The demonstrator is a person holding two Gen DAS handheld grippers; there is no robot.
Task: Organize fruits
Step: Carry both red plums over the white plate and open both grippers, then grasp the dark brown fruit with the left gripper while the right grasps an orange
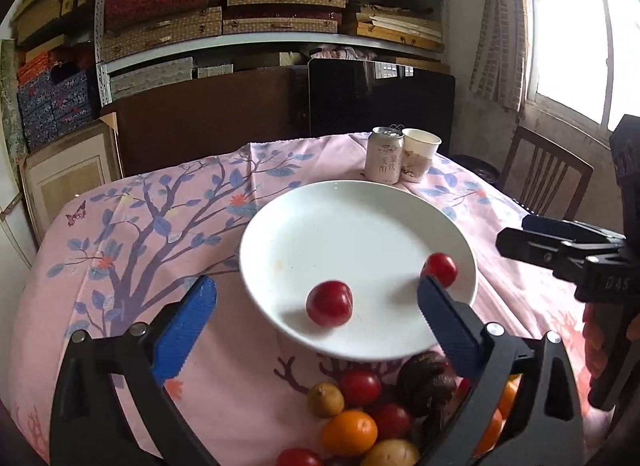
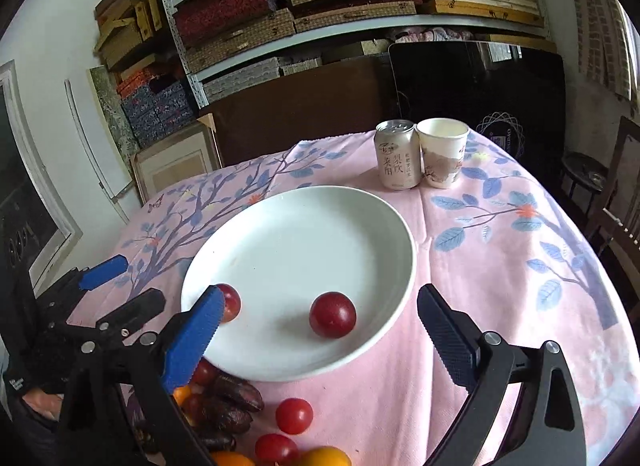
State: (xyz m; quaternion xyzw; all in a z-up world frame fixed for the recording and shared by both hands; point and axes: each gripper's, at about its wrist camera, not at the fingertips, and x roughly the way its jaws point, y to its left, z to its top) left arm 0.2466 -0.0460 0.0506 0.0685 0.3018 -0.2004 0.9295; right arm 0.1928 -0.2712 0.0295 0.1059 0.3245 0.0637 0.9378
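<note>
A white plate [image 1: 360, 205] sits on the pink tablecloth; it also shows in the right wrist view [image 2: 304, 217]. Two red fruits lie in it: one [image 1: 329, 303] [image 2: 332, 314] near its front, another [image 1: 439, 268] [image 2: 229, 302] at its rim. A pile of red, orange, yellow and dark fruits [image 1: 360, 418] [image 2: 240, 418] lies on the cloth in front of the plate. My left gripper [image 1: 316, 326] is open and empty above the plate's front edge. My right gripper [image 2: 320, 330] is open and empty, its fingers either side of the plate's front.
A drink can [image 1: 384, 155] [image 2: 398, 153] and a paper cup [image 1: 419, 153] [image 2: 442, 151] stand together behind the plate. Shelves of boxes fill the back wall. A wooden chair [image 1: 548, 169] stands at the table's right.
</note>
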